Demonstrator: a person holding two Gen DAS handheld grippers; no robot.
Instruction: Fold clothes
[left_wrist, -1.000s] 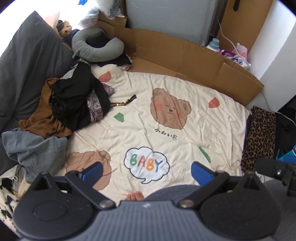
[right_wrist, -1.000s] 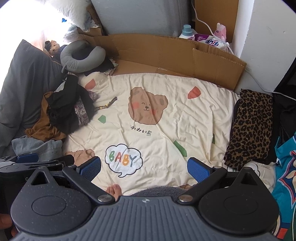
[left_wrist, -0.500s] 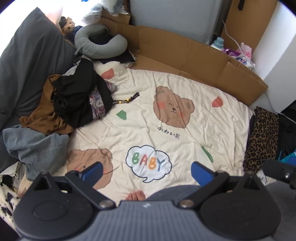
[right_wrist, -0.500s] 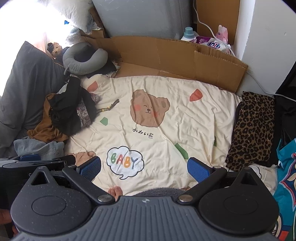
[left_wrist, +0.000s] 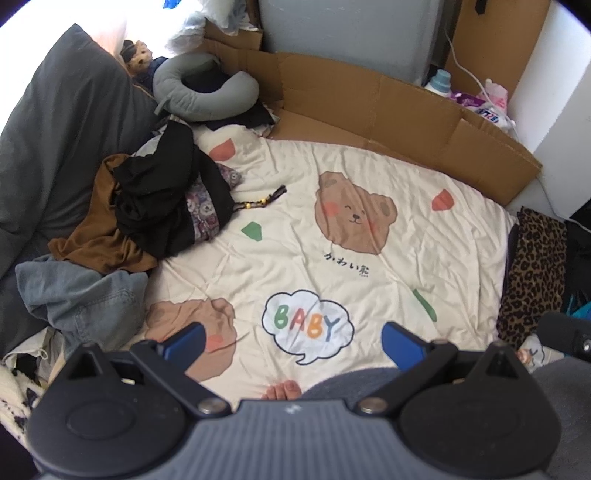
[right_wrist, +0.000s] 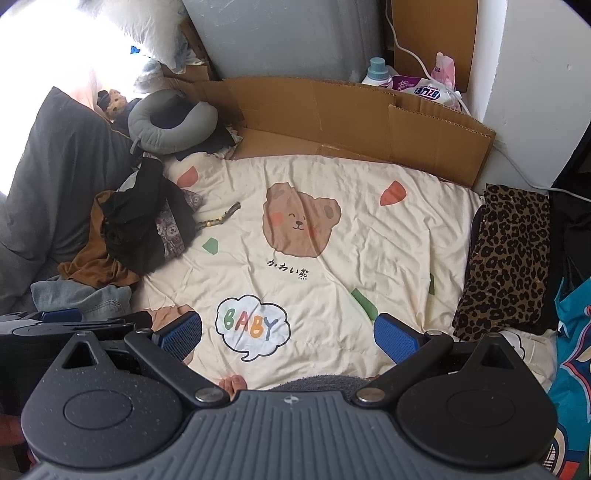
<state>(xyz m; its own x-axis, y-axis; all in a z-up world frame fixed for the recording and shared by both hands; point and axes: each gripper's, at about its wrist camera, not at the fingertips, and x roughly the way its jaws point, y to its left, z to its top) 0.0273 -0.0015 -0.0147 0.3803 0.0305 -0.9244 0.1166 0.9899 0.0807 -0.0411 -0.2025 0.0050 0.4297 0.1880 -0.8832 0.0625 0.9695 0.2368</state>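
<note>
Both views have drifted slightly toward the heap of crumpled clothes, black over brown and blue denim (left_wrist: 147, 221), at the left edge of the cream bear-print quilt (left_wrist: 369, 280). Left gripper (left_wrist: 291, 341) and right gripper (right_wrist: 288, 334) hover above the quilt, jaws spread wide, empty. Best lift one top garment and spread it flat on the quilt's bare middle, clear of the leopard-print cloth (right_wrist: 506, 258).
</note>
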